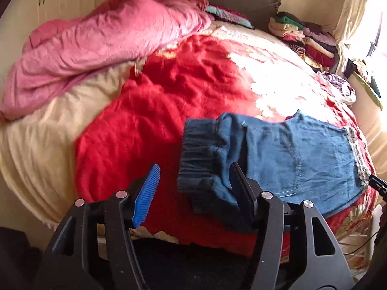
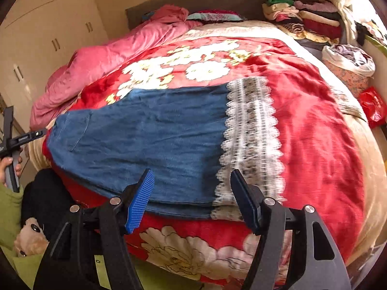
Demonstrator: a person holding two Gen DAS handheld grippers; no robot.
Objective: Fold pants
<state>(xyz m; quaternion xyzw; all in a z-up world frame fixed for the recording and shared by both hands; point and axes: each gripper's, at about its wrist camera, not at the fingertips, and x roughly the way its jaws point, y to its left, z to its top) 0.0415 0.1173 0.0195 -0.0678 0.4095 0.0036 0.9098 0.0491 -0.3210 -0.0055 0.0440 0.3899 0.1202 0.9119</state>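
Observation:
Blue denim pants [image 2: 150,133] lie flat across the red flowered blanket [image 2: 314,125], their hem trimmed with white lace [image 2: 249,140]. My right gripper [image 2: 193,193] hovers open over the near edge of the hem, one finger on each side of the lace border, pressing on nothing. In the left wrist view the pants [image 1: 302,152] end in a dark elastic waistband [image 1: 200,159], bunched and raised against my black right finger. My left gripper [image 1: 197,188] is open: the blue pad [image 1: 147,193] stands clear of the cloth, with red blanket showing in the gap.
A pink duvet [image 1: 101,48] is heaped at the bed's far left. Folded clothes [image 2: 302,12] are stacked by the headboard. A cloth-filled basket [image 2: 350,65] and a red bag [image 2: 372,106] sit at the right bedside. Wardrobe doors [image 2: 48,36] stand left. A plush toy [image 2: 31,236] lies below.

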